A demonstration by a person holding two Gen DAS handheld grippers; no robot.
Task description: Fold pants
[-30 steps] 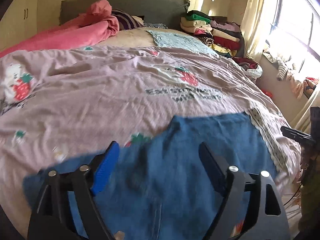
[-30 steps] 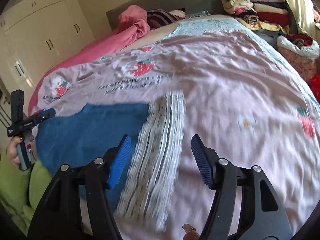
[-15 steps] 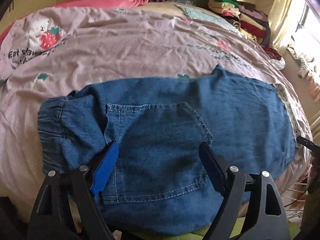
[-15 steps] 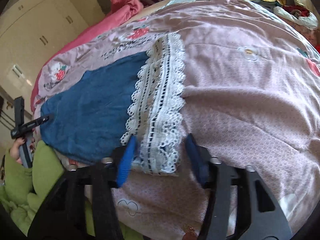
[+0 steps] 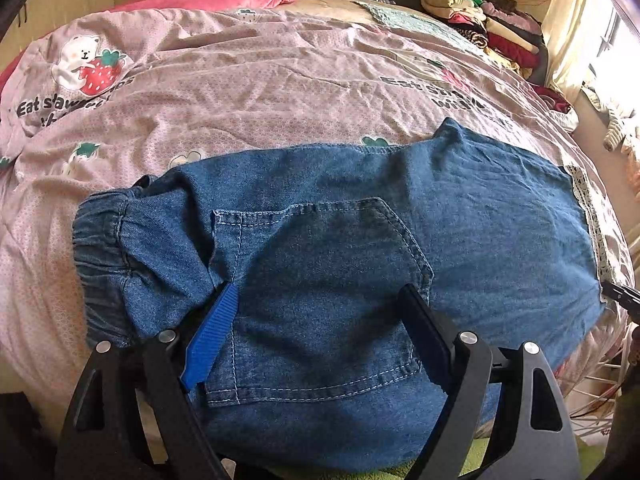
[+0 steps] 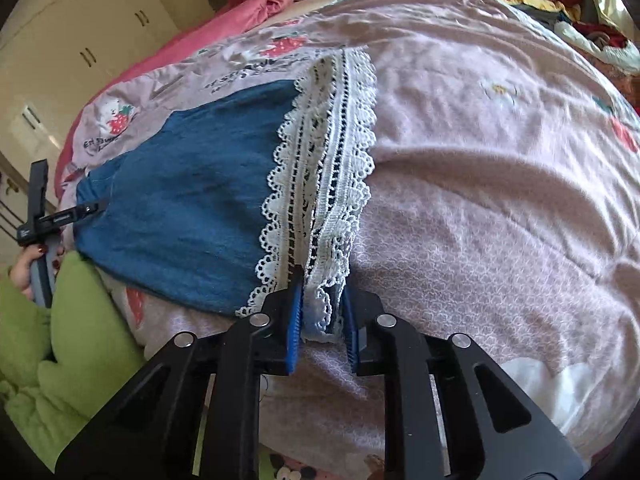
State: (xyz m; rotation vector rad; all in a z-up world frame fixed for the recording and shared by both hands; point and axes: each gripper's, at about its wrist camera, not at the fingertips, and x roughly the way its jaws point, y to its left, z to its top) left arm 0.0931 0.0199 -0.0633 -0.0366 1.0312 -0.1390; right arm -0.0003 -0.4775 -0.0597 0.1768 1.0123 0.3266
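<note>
The jaws of the right gripper [image 6: 320, 322] are closing on the white lace hem [image 6: 320, 184] at the near corner of the denim pants [image 5: 360, 264], with the lace bunched between the blue pads. The jaws of the left gripper [image 5: 316, 332] stand wide apart over the back pocket [image 5: 320, 296], with nothing pinched between them.

The pants lie flat across the pink bedspread [image 5: 248, 80], near the bed's front edge, elastic waistband [image 5: 104, 256] at one end and lace hem at the other.

The denim looks soft and limp, light enough to lift by two corners, and likely to sag between them. The lace is openwork and probably snags or stretches, so a hold that also takes in the denim behind it seems safer. At the other end the gathered waistband gives the thickest, firmest bite.

A second ago both grippers sat higher and looked across the bed, and the right jaws were well apart above the hem. Now both point down onto the cloth; the left jaws keep the same spread.
</note>
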